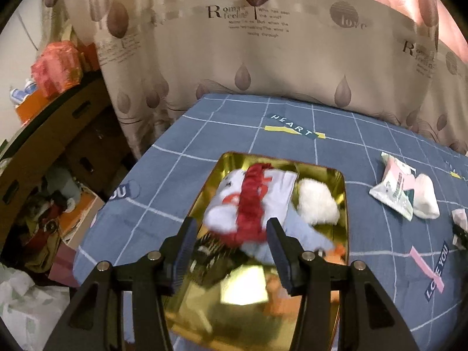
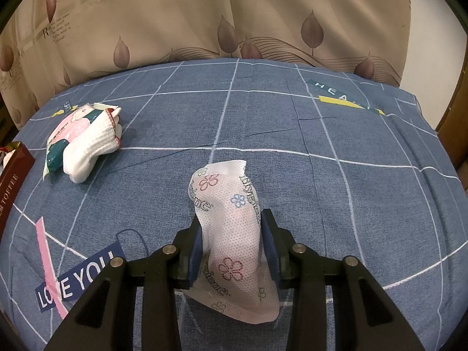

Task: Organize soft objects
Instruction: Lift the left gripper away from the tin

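Observation:
In the left wrist view a gold tin tray (image 1: 342,216) lies on the blue bed sheet. It holds a white cloth with red print (image 1: 278,187), a red fabric strip (image 1: 251,204) and a white fluffy puff (image 1: 317,201). My left gripper (image 1: 231,234) is open above the tray, its fingers either side of the red strip. In the right wrist view my right gripper (image 2: 231,231) is shut on a white flower-printed soft packet (image 2: 231,228). A white sock (image 2: 93,146) lies on a pink-green packet (image 2: 64,137) at the left; the pair also shows in the left wrist view (image 1: 424,196).
A dark red toffee box edge (image 2: 11,181) sits at the far left. Patterned curtains (image 1: 263,58) hang behind the bed. Cardboard boxes and clutter (image 1: 58,161) stand beside the bed's left edge. The blue checked sheet (image 2: 321,134) spreads right of the packet.

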Tool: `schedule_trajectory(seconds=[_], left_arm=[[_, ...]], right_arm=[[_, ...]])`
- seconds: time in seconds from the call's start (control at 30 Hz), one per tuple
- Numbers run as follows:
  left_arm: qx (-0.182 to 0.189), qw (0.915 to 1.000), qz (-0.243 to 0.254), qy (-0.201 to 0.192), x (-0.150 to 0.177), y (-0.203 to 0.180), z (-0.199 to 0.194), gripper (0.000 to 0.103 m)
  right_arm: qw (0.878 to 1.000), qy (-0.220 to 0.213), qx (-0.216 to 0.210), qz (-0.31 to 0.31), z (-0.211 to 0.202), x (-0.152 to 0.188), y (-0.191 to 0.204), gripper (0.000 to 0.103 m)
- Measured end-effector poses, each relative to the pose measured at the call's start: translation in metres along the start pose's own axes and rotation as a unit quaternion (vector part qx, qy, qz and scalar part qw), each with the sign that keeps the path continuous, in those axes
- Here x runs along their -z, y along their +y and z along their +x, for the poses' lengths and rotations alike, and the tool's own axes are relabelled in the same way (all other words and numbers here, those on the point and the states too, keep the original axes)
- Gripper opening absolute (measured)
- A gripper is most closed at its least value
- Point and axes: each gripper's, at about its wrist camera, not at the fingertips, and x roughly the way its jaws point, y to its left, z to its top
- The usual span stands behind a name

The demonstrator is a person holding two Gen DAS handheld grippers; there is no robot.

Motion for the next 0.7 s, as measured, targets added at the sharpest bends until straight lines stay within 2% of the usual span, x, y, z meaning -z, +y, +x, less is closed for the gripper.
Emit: schedule_trajectory(seconds=[0.17, 0.43, 0.7], left_arm=[[-0.014, 0.9999, 0.002, -0.002, 0.025, 0.007, -0.016, 0.051], [-0.023, 0.9990, -0.034, -0.016, 0.054, 0.024, -0.032, 0.051], [-0.020, 0.9988, -0.042, -0.015, 0.059, 0.030, -0.028, 0.051]], right_arm=[[1.000, 0.000, 0.001, -0.002, 0.001, 0.000, 0.000, 0.035], [1.000, 0.000, 0.002, -0.003, 0.000, -0.001, 0.001, 0.035], [1.000, 0.001, 0.004, -0.005, 0.000, -0.001, -0.001, 0.035]])
